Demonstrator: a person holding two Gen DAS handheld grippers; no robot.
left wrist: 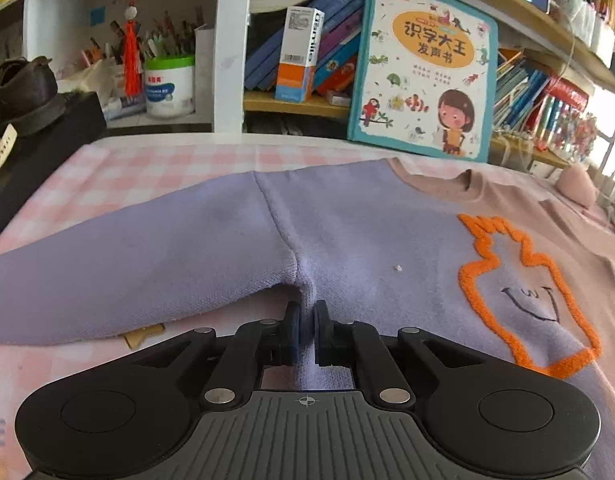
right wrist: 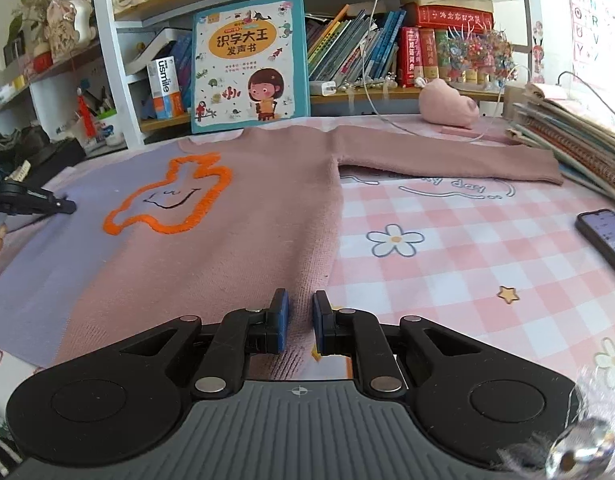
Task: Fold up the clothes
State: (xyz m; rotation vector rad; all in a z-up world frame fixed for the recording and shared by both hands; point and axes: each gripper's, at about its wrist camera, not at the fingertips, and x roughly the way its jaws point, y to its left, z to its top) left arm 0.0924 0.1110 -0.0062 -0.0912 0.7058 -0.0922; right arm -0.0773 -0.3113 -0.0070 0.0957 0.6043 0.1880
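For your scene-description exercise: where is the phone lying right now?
In the right wrist view, the phone lies at the far right edge on the pink checked tablecloth, below the stack of notebooks and right of the sweater.

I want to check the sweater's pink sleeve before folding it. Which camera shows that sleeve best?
The right wrist view: the pink sleeve lies fully stretched out flat across the checked tablecloth, shoulder to cuff. The left wrist view shows only the lilac sleeve and the sweater's front; the pink sleeve falls outside the picture there.

The sweater point(right wrist: 243, 216) lies on the table point(right wrist: 447, 264), book point(right wrist: 249, 60) behind.
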